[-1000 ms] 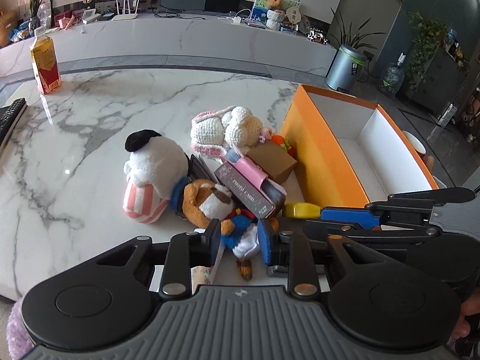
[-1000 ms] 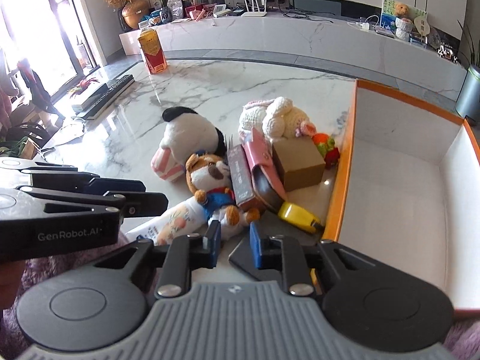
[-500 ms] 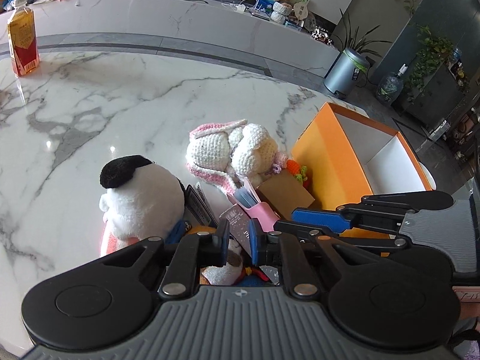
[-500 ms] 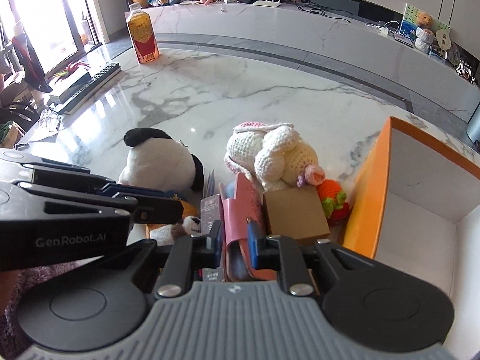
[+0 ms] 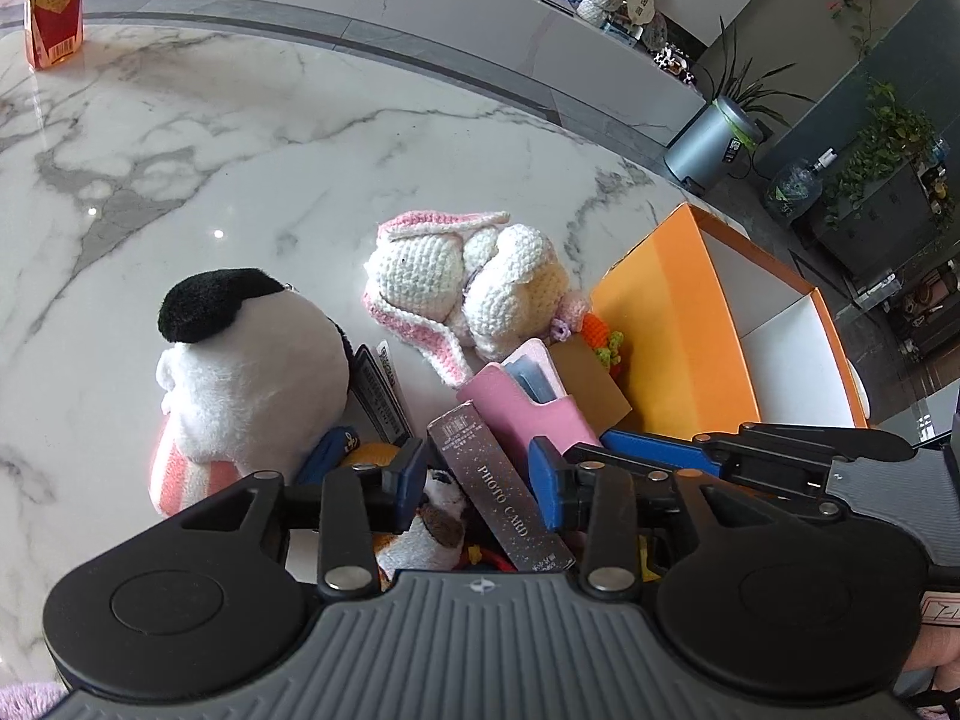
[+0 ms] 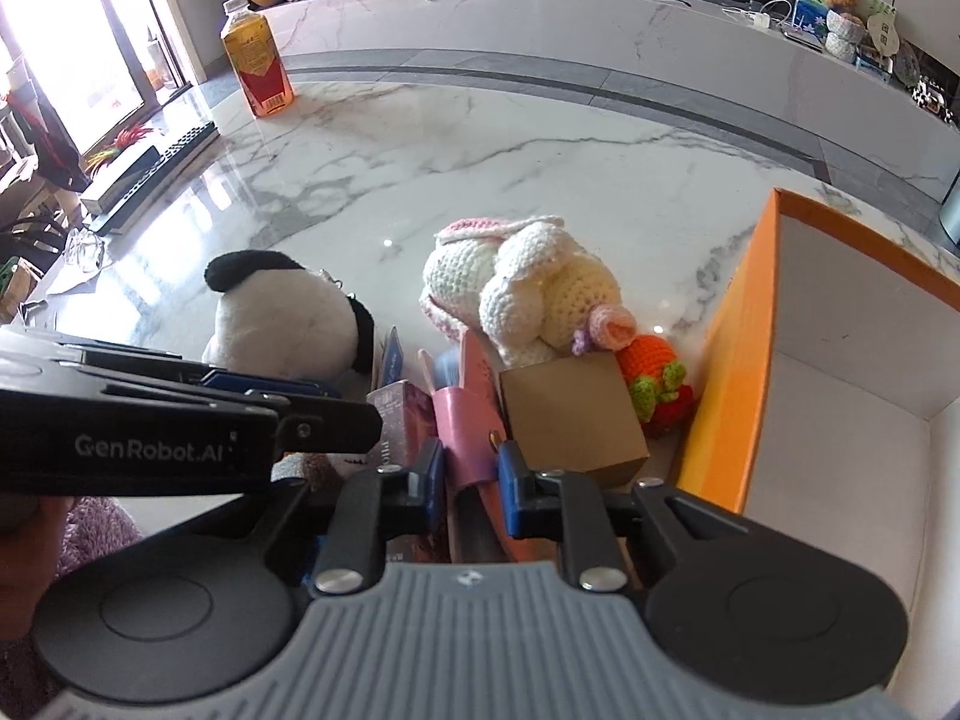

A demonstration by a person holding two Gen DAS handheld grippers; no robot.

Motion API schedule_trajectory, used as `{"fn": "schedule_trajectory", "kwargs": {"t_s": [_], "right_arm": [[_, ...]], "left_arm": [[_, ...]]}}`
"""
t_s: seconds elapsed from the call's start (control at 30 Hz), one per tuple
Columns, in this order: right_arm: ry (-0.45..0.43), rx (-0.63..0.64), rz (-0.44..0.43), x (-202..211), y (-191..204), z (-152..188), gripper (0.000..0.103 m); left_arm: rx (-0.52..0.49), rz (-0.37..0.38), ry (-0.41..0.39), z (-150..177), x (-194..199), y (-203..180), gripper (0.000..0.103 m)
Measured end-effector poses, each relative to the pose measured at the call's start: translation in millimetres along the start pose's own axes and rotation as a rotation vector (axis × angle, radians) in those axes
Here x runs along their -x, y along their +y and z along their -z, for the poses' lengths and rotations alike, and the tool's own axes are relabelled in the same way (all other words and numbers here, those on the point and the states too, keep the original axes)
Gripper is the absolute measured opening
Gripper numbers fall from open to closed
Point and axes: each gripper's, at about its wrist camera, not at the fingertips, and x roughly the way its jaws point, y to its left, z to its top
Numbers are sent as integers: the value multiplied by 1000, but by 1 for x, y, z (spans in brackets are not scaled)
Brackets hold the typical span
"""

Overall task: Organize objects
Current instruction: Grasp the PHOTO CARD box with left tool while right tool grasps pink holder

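A pile of toys and boxes lies on the marble table [image 5: 180, 180] beside an orange box [image 5: 678, 324]. My left gripper [image 5: 480, 480] is low over the pile, its jaws opening. A dark photo card box [image 5: 498, 498] lies between its fingers with gaps on both sides. My right gripper [image 6: 472, 480] has a pink case [image 6: 468, 432] filling the narrow gap between its pads. In the left wrist view the right gripper [image 5: 606, 447] reaches in from the right beside that pink case [image 5: 540, 414]. A plush dog [image 5: 432, 531] is partly hidden under the left gripper.
A white plush with a black cap [image 5: 252, 360], a crochet bunny [image 5: 462, 282], a brown carton [image 6: 570, 414] and a crochet carrot [image 6: 654, 384] crowd the pile. The orange box [image 6: 852, 360] is white inside. A drink bottle [image 6: 258, 60] and a keyboard [image 6: 150, 174] stand far left.
Both grippers moved forward and down onto the pile. The left jaws closed, then opened around the photo card box. The right jaws now straddle the pink case.
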Motion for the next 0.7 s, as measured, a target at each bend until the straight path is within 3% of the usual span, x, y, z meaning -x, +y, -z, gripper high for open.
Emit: {"fn": "schedule_trajectory", "kwargs": {"t_s": [0.4,0.7], "right_arm": [[16,53,-61,0,-13,-2,18],[1,206,29,-14,0,-1,24]], "left_arm": [[60,-52,110,-12,-35,-8,49],[84,-54,128,-14,-49,-10,49]]}}
